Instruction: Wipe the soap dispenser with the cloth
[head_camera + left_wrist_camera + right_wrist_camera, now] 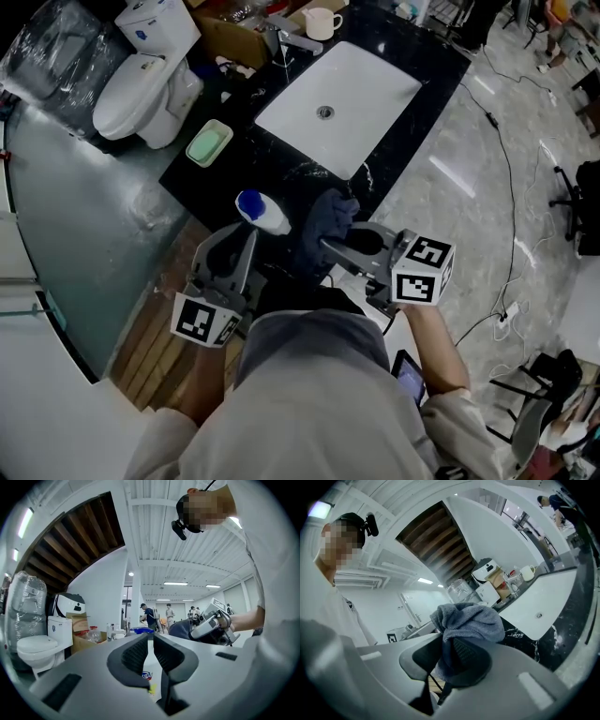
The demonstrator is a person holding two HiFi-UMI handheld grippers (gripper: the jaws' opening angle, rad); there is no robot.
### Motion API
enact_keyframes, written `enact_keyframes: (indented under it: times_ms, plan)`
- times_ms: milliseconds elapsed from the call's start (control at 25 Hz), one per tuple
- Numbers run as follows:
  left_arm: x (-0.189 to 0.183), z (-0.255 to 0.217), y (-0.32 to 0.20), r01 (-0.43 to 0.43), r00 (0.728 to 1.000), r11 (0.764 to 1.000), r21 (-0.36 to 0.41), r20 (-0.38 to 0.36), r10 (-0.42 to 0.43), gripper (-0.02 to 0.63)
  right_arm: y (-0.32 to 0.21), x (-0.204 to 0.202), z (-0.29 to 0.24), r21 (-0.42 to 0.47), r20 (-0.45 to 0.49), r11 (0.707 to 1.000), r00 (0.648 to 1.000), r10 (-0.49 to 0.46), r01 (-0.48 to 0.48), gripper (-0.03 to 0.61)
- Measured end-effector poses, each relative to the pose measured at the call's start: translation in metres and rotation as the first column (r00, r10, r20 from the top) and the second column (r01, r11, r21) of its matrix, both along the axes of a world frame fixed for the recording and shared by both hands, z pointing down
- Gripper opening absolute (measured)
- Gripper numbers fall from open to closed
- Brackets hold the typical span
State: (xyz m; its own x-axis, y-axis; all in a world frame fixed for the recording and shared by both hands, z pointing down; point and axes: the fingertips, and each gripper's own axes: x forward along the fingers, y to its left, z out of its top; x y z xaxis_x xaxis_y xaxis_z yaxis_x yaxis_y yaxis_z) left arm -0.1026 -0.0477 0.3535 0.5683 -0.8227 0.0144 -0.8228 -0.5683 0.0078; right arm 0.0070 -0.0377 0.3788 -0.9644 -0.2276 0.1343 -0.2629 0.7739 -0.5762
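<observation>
Countertop, mid-task: my left gripper [150, 644] is clenched on the soap dispenser [263, 212], a white bottle with a blue top. A small blue-and-red label shows low on its front, between my pads. I hold it over the near edge of the black countertop [192, 183], in front of the sink [375, 89].

My right gripper [447, 651] grasps the cloth [468, 620], a soft grey-blue towel. It is pinched between the jaws and bunched in a rounded wad above them. From the head view the cloth looks dark blue and sits just to the right of the dispenser; I cannot tell whether the two touch.

Both grippers point forward toward the counter, roughly level, and their tips angle in toward each other. The marker cubes [422, 272] sit close to my body. My right hand [224, 622] wraps the gripper's handle, with the bare forearm running back to a pale sleeve.

Farther off, the white rectangular sink is set into the black top, its drain at the middle. A green soap dish [208, 142] lies on the counter to the sink's left. Beyond that stand a white toilet [141, 89], a cardboard box [234, 39] and a pale mug [322, 22] at the back edge.
</observation>
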Motion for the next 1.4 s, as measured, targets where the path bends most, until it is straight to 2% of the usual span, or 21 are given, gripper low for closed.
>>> enact_keyframes:
  times_ms: [200, 400, 680, 1160, 1400]
  plan:
    - [-0.002, -0.005, 0.008, 0.004, 1.0, 1.0, -0.02, 0.008, -0.004, 0.008, 0.006, -0.008, -0.009, 0.027, 0.0, 0.999, 1.0, 0.017, -0.017, 0.051]
    - [-0.007, -0.018, 0.021, -0.013, 1.0, 0.999, -0.046, -0.023, 0.012, 0.008, 0.015, -0.013, -0.027, 0.107, -0.021, 0.989, 0.994, 0.106, -0.103, 0.049]
    - [-0.023, -0.036, 0.044, 0.0, 0.997, 0.999, -0.044, -0.083, -0.003, 0.007, 0.044, -0.017, -0.05, 0.241, -0.073, 0.95, 0.972, 0.223, -0.2, 0.046]
    - [-0.025, -0.052, 0.101, -0.072, 0.992, 0.997, -0.038, -0.103, 0.068, 0.008, 0.113, -0.024, -0.073, 0.322, -0.115, 0.909, 0.942, 0.316, -0.266, 0.044]
    - [-0.024, -0.059, 0.128, -0.079, 0.991, 0.996, -0.039, -0.11, 0.075, 0.008, 0.14, -0.018, -0.083, 0.349, -0.104, 0.876, 0.915, 0.389, -0.333, 0.044]
